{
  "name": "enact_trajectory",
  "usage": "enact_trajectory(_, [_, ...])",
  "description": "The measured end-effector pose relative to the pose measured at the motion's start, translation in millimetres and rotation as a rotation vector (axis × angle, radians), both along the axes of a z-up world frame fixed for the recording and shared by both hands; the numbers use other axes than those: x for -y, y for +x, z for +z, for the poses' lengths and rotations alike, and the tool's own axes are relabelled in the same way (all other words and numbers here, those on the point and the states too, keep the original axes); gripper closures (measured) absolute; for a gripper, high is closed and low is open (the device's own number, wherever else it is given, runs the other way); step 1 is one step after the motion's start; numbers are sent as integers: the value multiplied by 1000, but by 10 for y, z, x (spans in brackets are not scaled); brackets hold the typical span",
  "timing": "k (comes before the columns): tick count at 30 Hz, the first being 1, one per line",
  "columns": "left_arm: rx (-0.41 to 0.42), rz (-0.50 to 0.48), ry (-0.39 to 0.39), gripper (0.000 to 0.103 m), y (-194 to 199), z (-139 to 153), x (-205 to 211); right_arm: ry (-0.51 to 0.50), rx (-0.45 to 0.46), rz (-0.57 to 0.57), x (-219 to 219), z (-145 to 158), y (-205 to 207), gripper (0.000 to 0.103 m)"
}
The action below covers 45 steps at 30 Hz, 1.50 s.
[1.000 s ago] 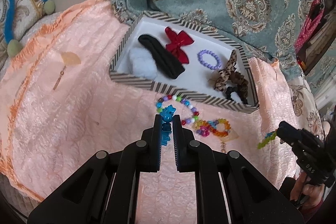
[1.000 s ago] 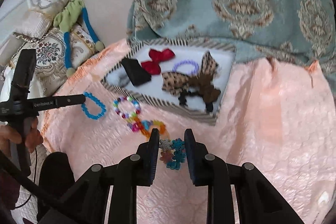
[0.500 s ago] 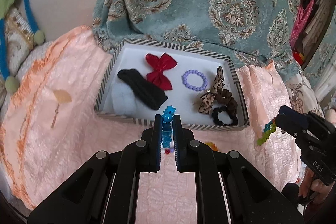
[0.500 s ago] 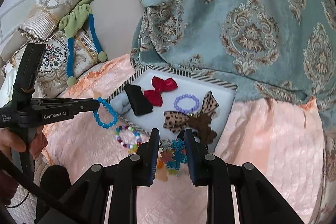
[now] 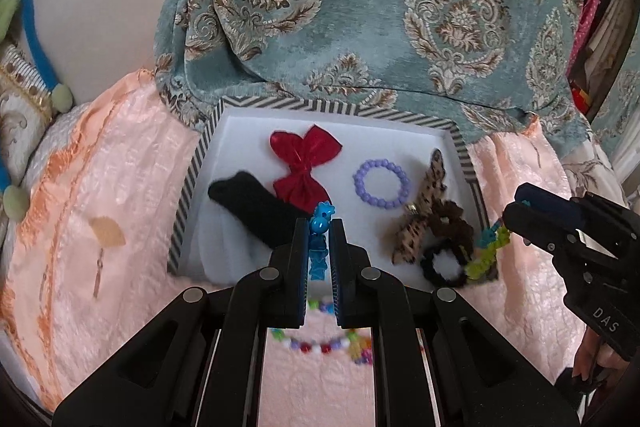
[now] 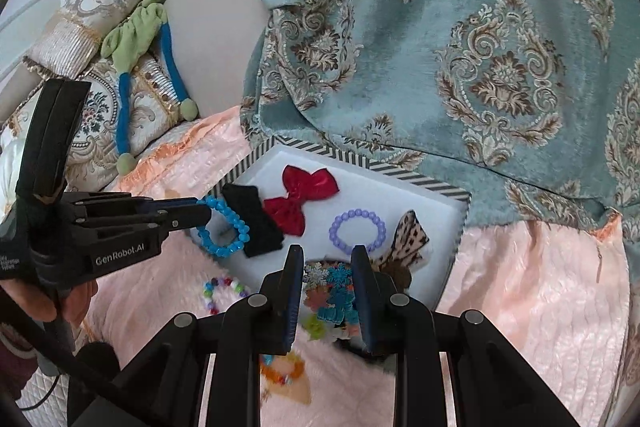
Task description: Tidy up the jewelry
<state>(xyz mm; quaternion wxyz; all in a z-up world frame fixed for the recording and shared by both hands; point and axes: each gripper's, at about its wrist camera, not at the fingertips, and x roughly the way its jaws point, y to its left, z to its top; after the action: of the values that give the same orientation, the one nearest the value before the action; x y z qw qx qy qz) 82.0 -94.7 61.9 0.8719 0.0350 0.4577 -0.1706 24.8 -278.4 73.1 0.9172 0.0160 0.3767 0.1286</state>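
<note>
- Left wrist view: the left gripper is clamped almost fully closed on a blue bead bracelet; glossy faceted beads poke out past the tips, and the rest of the loop is hidden between the black jaws.
- It hangs over the near edge of the striped tray, a shallow box with a white floor and black-and-white banded rim.
- In the tray: a shiny red bow, a matte black hair band, a ring of lilac beads, a leopard-print bow and a black scrunchie.
- At right, the right gripper comes in with a green-and-blue strand dangling; what it is is hard to make out here.
- Right wrist view: the right gripper sits partly closed on a snowflake bracelet, flat felt-like flakes in teal, white and rust bunched between the pads, above the tray's near rim.
- The blue bead bracelet shows as a full ring over the tray's left corner.
- A multicolour bead bracelet lies on the crinkled peach quilt, half cut off by the fingers.
</note>
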Motion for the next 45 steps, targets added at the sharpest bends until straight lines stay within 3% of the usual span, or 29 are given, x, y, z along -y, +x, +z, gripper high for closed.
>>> enact_trajectory(9, [-22, 52, -12, 95, 753, -139, 26, 21, -41, -24, 69, -140, 759, 80])
enact_trajectory(17, [-43, 122, -4, 95, 1342, -433, -37, 6, -82, -59, 150, -397, 1368, 80])
enact_trajectory(23, [-91, 160, 11, 95, 1507, -746, -139, -21, -128, -127, 374, -690, 1647, 80])
enact_trajectory(30, [-123, 168, 8, 93, 1497, -902, -197, -68, -173, -182, 552, -970, 1625, 80])
enact_trajectory(32, [-111, 164, 22, 84, 1466, -896, -179, -70, -179, -186, 569, -993, 1615, 77])
enact_trajectory(33, [-106, 158, 23, 77, 1447, -890, -169, -79, -183, -189, 568, -1000, 1599, 71])
enact_trajectory(34, [-104, 153, 20, 60, 1435, -888, -164, -83, -184, -191, 566, -1002, 1583, 54])
enact_trajectory(35, [-97, 144, 8, 50, 1407, -874, -157, -84, -176, -193, 562, -992, 1549, 51])
enact_trajectory(45, [-41, 132, 52, 48, 1056, -663, -73, -58, -131, -166, 426, -801, 1190, 51])
